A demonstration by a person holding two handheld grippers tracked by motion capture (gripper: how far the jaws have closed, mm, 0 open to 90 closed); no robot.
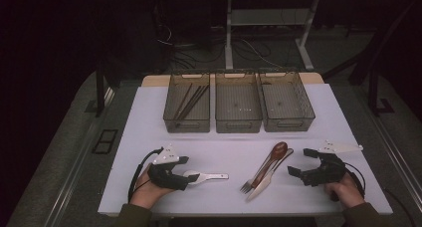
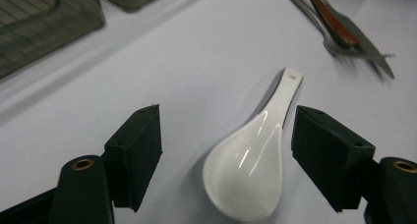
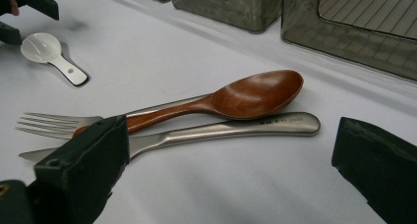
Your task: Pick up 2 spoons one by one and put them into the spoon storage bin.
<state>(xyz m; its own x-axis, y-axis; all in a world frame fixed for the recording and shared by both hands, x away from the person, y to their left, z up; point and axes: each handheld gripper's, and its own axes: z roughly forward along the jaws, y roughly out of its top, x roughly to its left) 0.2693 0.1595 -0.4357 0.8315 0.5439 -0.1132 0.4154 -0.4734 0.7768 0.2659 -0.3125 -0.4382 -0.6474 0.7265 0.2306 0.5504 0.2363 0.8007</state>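
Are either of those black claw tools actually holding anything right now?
No. The left gripper has open jaws either side of the white spoon, without pressing it. The right gripper is open near the wooden spoon.
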